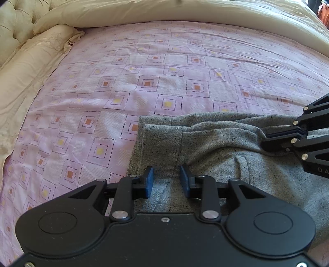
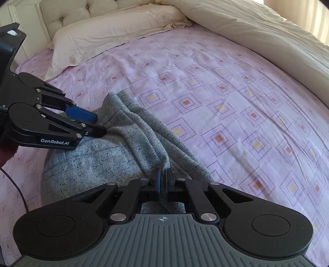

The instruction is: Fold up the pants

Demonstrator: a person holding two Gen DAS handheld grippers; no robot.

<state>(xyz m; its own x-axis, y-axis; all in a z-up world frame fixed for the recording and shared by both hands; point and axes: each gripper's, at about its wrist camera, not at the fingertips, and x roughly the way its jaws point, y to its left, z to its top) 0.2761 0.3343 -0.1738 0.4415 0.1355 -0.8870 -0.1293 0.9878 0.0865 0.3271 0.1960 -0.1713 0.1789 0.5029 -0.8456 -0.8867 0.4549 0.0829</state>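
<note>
Grey speckled pants (image 1: 216,143) lie folded in layers on a pink patterned bedsheet (image 1: 144,71). My left gripper (image 1: 167,180) is open, its blue pads apart just over the pants' near left part, holding nothing. It also shows at the left of the right wrist view (image 2: 96,124), resting at the pants (image 2: 115,156). My right gripper (image 2: 163,180) is shut on a raised fold of the pants' edge. It shows at the right of the left wrist view (image 1: 267,138), closed on the cloth.
A cream pillow (image 2: 115,39) and tufted headboard (image 2: 67,14) lie at the head of the bed. A cream duvet (image 2: 267,35) is bunched along the far side. The pink sheet (image 2: 226,98) spreads wide beyond the pants.
</note>
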